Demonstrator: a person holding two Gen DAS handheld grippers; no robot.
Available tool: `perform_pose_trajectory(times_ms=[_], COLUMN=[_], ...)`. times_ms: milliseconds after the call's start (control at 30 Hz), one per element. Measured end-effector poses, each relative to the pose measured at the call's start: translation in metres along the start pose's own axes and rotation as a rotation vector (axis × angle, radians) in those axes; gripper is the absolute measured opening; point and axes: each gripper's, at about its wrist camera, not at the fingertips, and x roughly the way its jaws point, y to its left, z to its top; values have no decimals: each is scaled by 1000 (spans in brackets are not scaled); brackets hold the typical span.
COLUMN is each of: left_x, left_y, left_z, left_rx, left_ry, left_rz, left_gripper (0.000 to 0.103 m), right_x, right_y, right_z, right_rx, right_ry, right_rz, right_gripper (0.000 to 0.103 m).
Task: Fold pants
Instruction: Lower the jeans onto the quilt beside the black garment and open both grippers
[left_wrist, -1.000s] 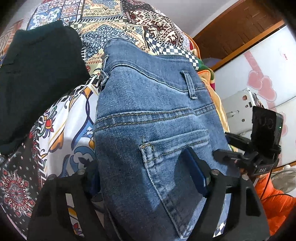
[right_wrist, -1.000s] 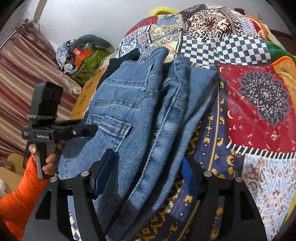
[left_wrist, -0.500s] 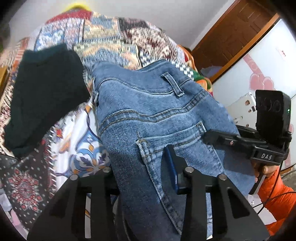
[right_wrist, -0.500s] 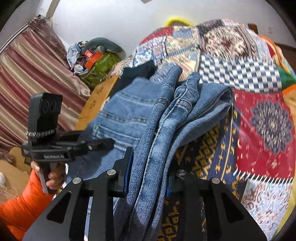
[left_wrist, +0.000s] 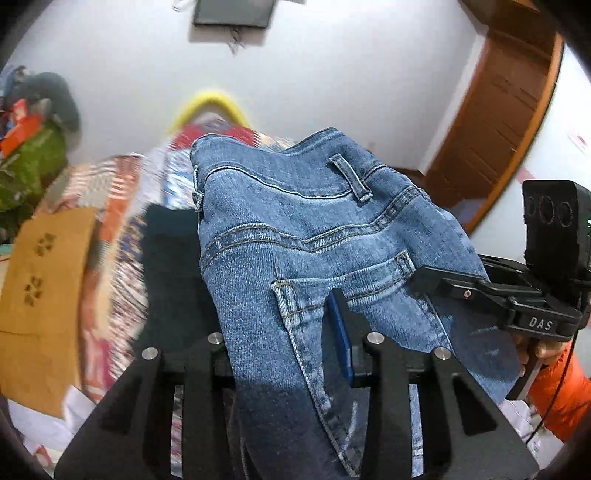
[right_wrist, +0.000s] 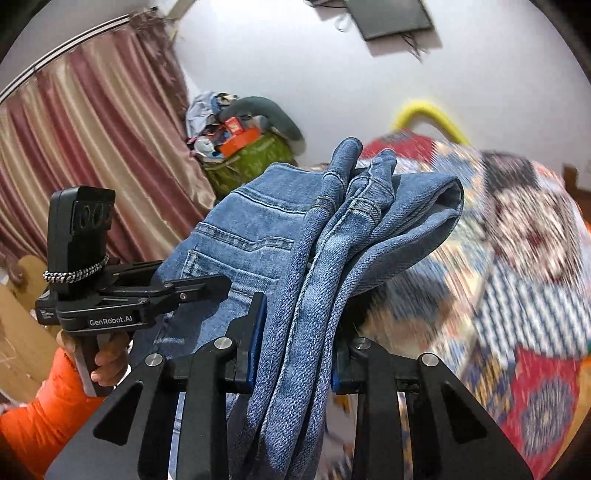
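The blue jeans (left_wrist: 306, 229) hang lifted off the bed, back pocket and belt loop facing the left wrist camera. My left gripper (left_wrist: 284, 343) is shut on the denim beside the pocket. In the right wrist view the bunched jeans (right_wrist: 354, 236) rise between the pads, and my right gripper (right_wrist: 295, 332) is shut on that thick fold. Each view shows the other gripper: the right one (left_wrist: 436, 280) at the jeans' right edge, the left one (right_wrist: 207, 284) at the pocket side. Orange sleeves (right_wrist: 40, 410) hold both handles.
A patchwork bedspread (right_wrist: 517, 280) lies below, blurred by motion. A dark garment (left_wrist: 166, 266) rests on it under the jeans. Cardboard (left_wrist: 40, 280), a green bag with clutter (right_wrist: 255, 151), a striped curtain (right_wrist: 96, 155), a wooden door (left_wrist: 495, 107) and a yellow hoop (right_wrist: 424, 110) surround the bed.
Both grippers shut on the jeans, then rose and tilted upward, lifting the jeans off the bedspread. The wall and a dark wall panel have come into view.
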Motion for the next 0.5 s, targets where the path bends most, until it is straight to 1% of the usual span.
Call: perform_pose_trajectory(times_ms=[133,267,333,367,400,467,500], left_x=[11,41,67,82,102,132,155], left_y=[37,74,94,103,116,134,144], left_z=[21,33,35,34,32,24,16], left_rx=[-22,-41,-56,-65,-87,-138,-176], left_ry=[-41,-41,-21,-7,16,64,109], left_rz=[59,101,119,122,118,88,56], left_gripper=[36,36,36,36,36,36,36], right_x=[42,94,123,131,145,171,182], right_y=[7,5,-4,-8,-15,-32,-41], right_z=[31,51,55,55,56,52,47], right_rx=[-51,-90,-93,-90,-82,-60,-50], right_ry=[2,22,44,52,66,104,129], right_rz=[12,13,13,13,12,-1,-15], right_gripper=[25,25,24,24,24,24,24])
